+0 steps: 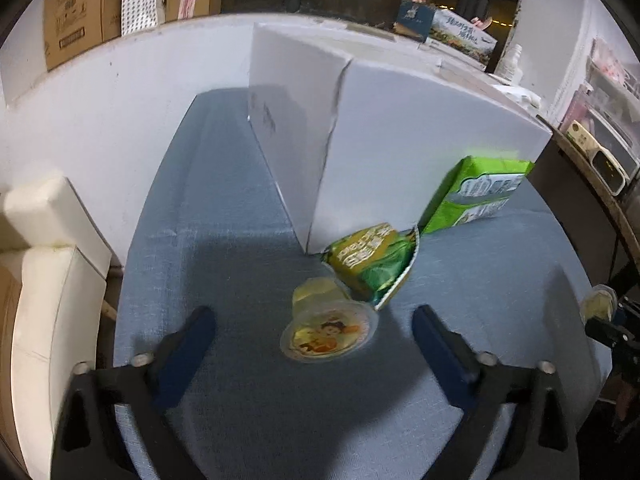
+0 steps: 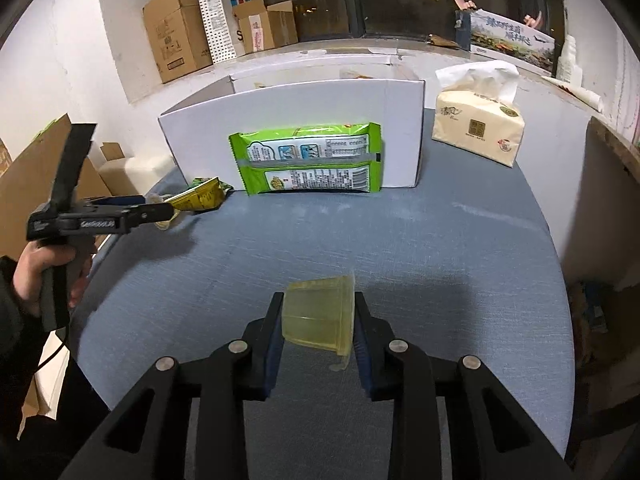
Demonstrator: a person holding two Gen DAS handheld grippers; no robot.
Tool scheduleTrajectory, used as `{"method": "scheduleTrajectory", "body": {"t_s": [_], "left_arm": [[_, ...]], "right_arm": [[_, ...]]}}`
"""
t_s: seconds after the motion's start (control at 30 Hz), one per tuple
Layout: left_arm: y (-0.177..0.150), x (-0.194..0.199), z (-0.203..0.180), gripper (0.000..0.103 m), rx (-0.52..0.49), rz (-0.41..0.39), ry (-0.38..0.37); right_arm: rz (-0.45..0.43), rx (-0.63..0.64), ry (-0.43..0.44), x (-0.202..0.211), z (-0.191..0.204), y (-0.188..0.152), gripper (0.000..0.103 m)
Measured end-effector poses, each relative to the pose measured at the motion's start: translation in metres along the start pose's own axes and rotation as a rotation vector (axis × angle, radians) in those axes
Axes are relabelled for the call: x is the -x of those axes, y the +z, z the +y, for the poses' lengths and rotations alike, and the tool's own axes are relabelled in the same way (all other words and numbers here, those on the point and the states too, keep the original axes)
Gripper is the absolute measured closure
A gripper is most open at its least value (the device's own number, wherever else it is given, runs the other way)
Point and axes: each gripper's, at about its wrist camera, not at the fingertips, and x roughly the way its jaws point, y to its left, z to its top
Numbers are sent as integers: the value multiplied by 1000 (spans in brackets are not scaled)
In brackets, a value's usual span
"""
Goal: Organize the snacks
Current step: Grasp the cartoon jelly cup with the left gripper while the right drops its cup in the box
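Observation:
A yellow jelly cup point(image 1: 326, 322) with a cartoon lid lies on its side on the blue table, between the wide-open fingers of my left gripper point(image 1: 314, 330). A yellow-green snack bag point(image 1: 370, 262) lies just beyond it at the corner of the white box point(image 1: 360, 132). A green snack pack point(image 1: 476, 196) leans on the box front; it also shows in the right wrist view point(image 2: 308, 160). My right gripper point(image 2: 318, 320) is shut on a second yellow jelly cup point(image 2: 320, 316), held above the table. The left gripper point(image 2: 152, 212) shows at the left of the right wrist view.
A tissue pack point(image 2: 478, 128) stands right of the white box point(image 2: 292, 112). Cardboard boxes point(image 2: 180, 28) line the sill behind. A white cushioned seat point(image 1: 44, 264) sits left of the table point(image 1: 240, 220). A dark wooden edge point(image 2: 612, 144) rises at the right.

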Motion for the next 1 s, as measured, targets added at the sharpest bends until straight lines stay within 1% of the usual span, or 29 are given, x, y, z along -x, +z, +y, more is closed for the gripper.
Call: {"method": "scheduleTrajectory", "body": {"t_s": [0.03,0.07,0.1,0.17,0.27,0.33,0.4,0.5,0.63,0.7,0.77,0.83,0.9,0.93,1.0], "left_arm": [[-1,-2,-2,40,-22,9,1],[-2,-2,-4,52,-33,9,-17],[-2,-1,-7,53,-44,8,-28],[-4,3,-11,53,-52,2,-1],[-8,16,-12,53,-12,-25,-56],[-9,26,-14,53,-10,-43,-53],[-10,44,-18,53,-11,-80,-89],[-2,71,-23,53,-16,-156,-138],[31,109,-30,53,-18,-272,-200],[51,119,-35,53,-34,-310,-220],[79,123,-38,53,-42,-341,-219],[109,118,-42,53,-44,-350,-219],[129,109,-44,53,-39,-345,-212],[143,101,-45,53,-44,-342,-192],[165,85,-49,53,-53,-320,-170]], "right_arm": [[1,4,0,-1,1,0,69],[4,6,2,-2,2,0,69],[6,9,4,-2,3,0,69],[10,13,6,-3,4,0,69],[13,14,13,-5,5,1,69],[12,13,25,-6,7,3,69],[9,14,40,-5,9,7,69],[-10,12,71,-3,13,17,69],[-47,-9,128,2,14,45,69],[-92,1,126,9,16,68,69],[-142,-6,150,16,16,91,69],[-185,-31,184,18,11,124,69],[-198,-52,187,12,6,150,69],[-203,-67,186,7,2,166,69],[-196,-87,178,-5,-3,189,69]]}}
